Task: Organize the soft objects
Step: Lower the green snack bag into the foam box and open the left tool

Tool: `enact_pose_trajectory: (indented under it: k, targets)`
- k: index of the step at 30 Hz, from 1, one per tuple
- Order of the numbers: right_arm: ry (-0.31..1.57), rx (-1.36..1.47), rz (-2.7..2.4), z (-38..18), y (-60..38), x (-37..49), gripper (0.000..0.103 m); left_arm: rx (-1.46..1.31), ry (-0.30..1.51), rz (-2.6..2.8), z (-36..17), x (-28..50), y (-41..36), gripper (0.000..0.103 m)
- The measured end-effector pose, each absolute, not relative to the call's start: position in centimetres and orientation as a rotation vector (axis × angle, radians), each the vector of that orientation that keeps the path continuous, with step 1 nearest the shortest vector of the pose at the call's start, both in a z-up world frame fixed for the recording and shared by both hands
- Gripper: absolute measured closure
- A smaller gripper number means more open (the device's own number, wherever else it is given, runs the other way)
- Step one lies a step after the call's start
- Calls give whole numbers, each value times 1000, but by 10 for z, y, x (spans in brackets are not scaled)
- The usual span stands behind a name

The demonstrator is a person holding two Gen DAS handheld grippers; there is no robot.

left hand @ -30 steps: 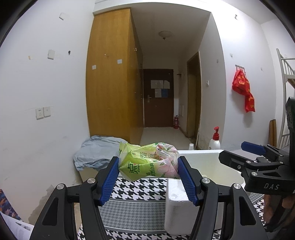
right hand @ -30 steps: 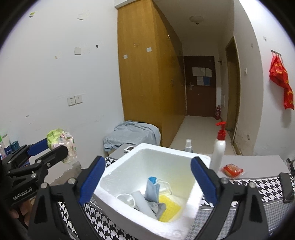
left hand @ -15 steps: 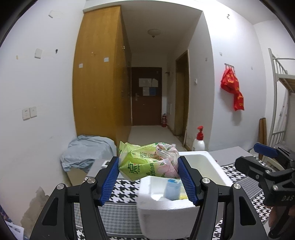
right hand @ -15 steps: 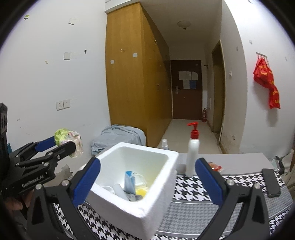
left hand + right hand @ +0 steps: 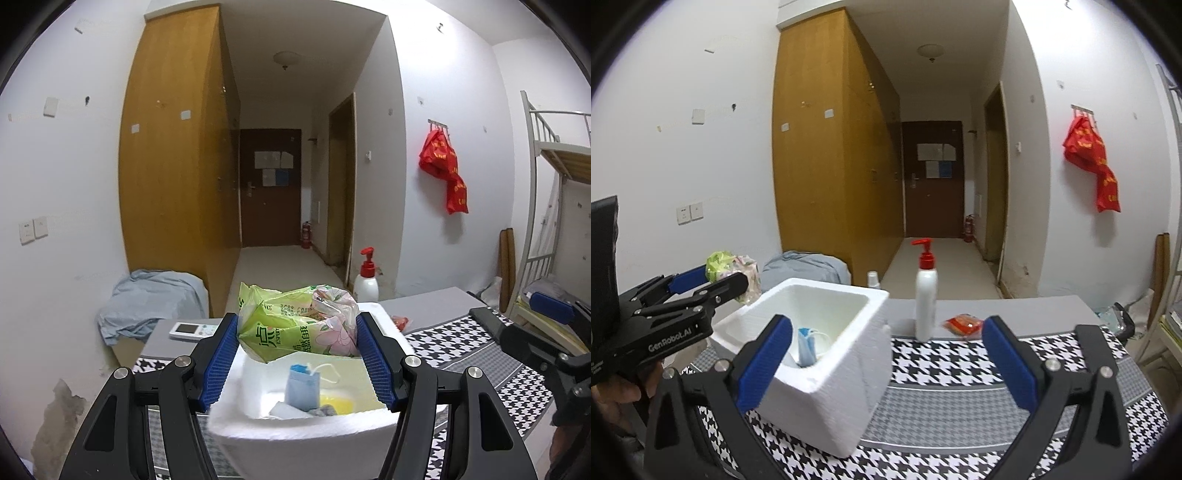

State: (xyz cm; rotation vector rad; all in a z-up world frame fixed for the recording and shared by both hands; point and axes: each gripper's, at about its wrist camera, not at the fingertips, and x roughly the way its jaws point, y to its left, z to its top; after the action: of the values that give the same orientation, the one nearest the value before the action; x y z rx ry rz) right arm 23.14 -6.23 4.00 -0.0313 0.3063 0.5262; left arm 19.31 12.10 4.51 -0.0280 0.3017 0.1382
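My left gripper [image 5: 297, 350] is shut on a soft green tissue pack [image 5: 295, 326] and holds it above the open white foam box [image 5: 306, 439]. Inside the box lie a blue face mask [image 5: 301, 386], a yellow item and some grey cloth. In the right wrist view the left gripper [image 5: 713, 282] with the tissue pack [image 5: 718, 264] hovers at the left rim of the foam box [image 5: 827, 373]. My right gripper [image 5: 886, 365] is open and empty, near the box's front right.
A white pump bottle with a red top [image 5: 925, 295] and a small red packet [image 5: 962, 325] stand behind the box on the houndstooth cloth [image 5: 960, 369]. A remote [image 5: 192, 329] lies at back left. Blue-grey cloth [image 5: 155, 299] is heaped by the wardrobe.
My left gripper has carried the tissue pack rightward, from beside the foam box to over its opening. The right gripper has shifted to the right of the box.
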Motion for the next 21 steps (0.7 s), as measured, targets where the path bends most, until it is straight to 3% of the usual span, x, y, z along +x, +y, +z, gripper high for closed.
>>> enact_pose_trajectory:
  k: [21]
  targets:
    - [338,-11,464,23,-97,238,0,-27,345,156,40,226,106,37]
